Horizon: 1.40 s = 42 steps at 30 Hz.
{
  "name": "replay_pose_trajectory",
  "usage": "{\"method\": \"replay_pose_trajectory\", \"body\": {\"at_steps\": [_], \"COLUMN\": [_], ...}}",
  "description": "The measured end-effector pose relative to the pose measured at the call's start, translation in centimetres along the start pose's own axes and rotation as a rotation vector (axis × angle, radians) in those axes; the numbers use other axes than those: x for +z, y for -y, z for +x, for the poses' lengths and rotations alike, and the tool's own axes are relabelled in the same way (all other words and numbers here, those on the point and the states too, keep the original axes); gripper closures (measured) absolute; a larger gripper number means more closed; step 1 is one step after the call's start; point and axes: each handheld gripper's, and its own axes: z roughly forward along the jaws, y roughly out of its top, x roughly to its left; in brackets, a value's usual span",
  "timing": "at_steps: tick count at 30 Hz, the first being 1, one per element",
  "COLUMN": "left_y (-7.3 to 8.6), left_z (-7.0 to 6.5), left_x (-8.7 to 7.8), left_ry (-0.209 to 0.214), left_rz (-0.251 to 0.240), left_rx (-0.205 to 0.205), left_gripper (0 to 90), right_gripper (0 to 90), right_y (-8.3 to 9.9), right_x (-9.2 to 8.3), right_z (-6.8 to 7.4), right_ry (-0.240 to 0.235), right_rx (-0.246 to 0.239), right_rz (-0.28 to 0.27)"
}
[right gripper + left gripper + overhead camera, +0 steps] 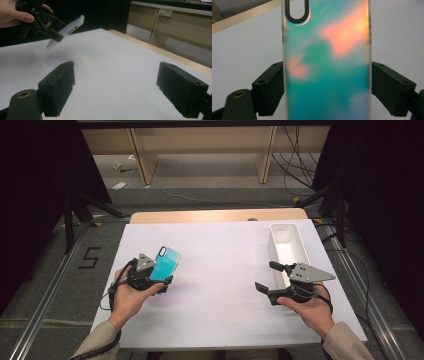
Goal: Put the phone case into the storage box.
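Phone case (pixel 164 264), unbranded, sits clamped in left hand-held gripper (pixel 156 281); right hand-held gripper (pixel 270 281) gapes beside white bin (pixel 298 240).

The left gripper (pixel 159 283) and the right gripper (pixel 270 281) are black, each with a grey three-cornered plate on top and a black cable. Their fingers (pixel 58 86) are blocky, with small screw holes. The sleeves (pixel 97 340) are beige.
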Motion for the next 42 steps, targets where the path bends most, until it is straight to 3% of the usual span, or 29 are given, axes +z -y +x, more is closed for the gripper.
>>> {"method": "replay_pose_trajectory", "body": {"at_steps": [19, 42], "left_y": [-0.7, -1.5], "left_z": [-1.3, -2.9], "left_x": [0.1, 0.7], "left_ry": [0.011, 0.038], "left_rz": [-0.050, -0.059], "left_rx": [0.033, 0.067], "left_gripper": [16.9, 16.9], "right_gripper": [15.2, 14.1], "right_y": [-0.5, -1.1], "right_x": [0.7, 1.8], "right_z": [0.2, 0.3], "right_ry": [0.003, 0.001], "right_rx": [0.006, 0.014], "right_rz": [-0.010, -0.031]}}
